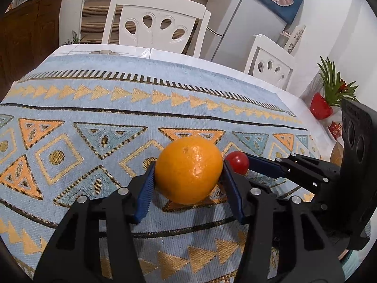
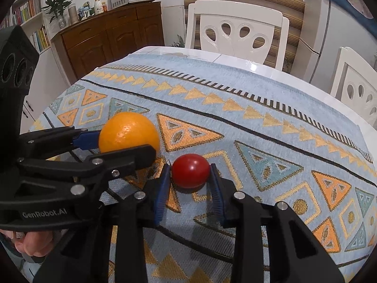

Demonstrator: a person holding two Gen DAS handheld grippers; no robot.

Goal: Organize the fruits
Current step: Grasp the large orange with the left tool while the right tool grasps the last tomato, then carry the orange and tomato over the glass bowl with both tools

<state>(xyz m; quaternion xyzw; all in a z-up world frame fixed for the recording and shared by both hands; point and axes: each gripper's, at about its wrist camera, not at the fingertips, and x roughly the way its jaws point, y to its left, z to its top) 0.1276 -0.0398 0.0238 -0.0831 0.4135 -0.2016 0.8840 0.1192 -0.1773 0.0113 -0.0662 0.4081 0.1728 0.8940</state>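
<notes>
Left gripper [image 1: 188, 172] clamped on an orange [image 1: 188, 169] at centre frame, both blue pads [image 1: 144, 195] pressed to its sides, fruit resting on the patterned blue tablecloth [image 1: 94, 108]. Right gripper [image 2: 190, 176] closed around a small red tomato [image 2: 190, 170] at centre of its view, pads touching either side, also on the cloth. Orange and tomato just beside each other. White chair [image 2: 235, 30] behind the table, top centre.

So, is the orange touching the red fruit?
Apart. The right wrist view shows patterned cloth between the orange and the red fruit, each flanked by its own gripper.
</notes>
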